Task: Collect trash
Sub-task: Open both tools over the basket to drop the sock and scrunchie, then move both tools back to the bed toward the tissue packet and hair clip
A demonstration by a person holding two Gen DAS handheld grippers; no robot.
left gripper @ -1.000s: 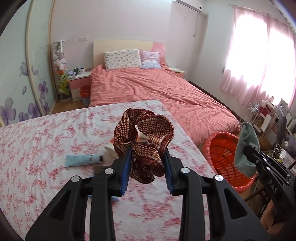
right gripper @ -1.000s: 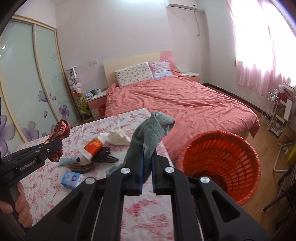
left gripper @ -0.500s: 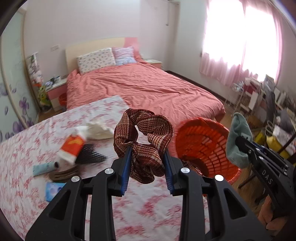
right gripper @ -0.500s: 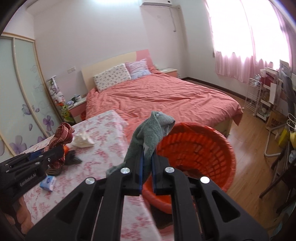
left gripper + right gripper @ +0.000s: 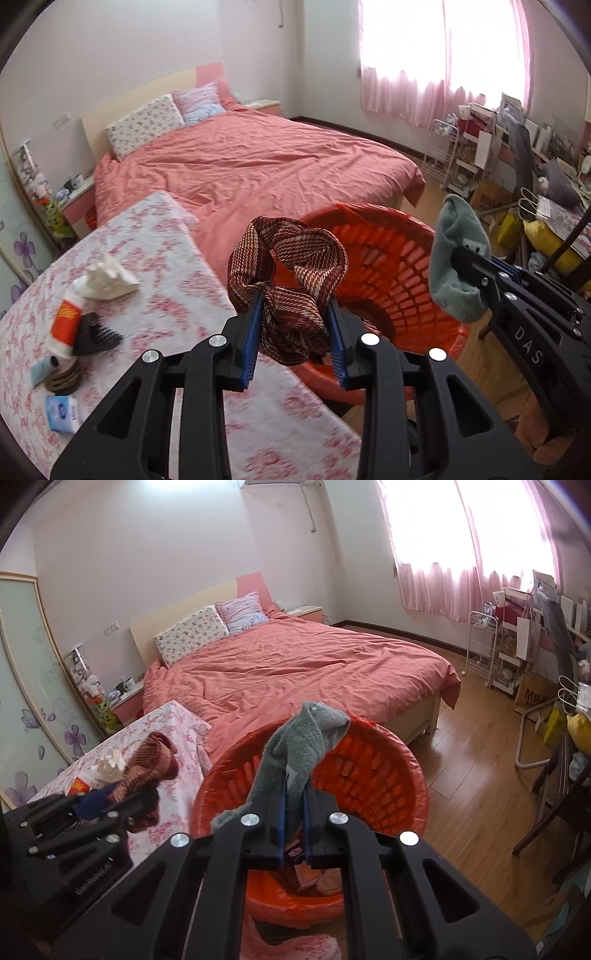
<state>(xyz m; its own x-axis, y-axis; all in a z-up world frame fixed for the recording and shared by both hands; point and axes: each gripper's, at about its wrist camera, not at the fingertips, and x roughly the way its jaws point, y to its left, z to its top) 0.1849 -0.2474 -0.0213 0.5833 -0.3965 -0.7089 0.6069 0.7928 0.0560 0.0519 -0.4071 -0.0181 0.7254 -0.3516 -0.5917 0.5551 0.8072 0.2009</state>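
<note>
Fingers of left gripper (image 5: 293, 334) pinch maroon woven cloth (image 5: 288, 284); right gripper (image 5: 294, 821) clamps grey-green sock (image 5: 299, 749) above orange basket (image 5: 413, 775).

Table with floral cloth, bed and wood floor as supports.
The table (image 5: 155, 280) carried a crumpled white tissue (image 5: 107, 278), an orange-and-white tube (image 5: 66, 325), a black comb (image 5: 94, 336), a brown coaster stack (image 5: 62, 378), a pale blue tube (image 5: 40, 367) and a small blue-white packet (image 5: 62, 413). The bed (image 5: 295, 672) bore two pillows (image 5: 192, 633). An orange basket (image 5: 388, 775) stood on the floor (image 5: 472, 805) beside the table.
</note>
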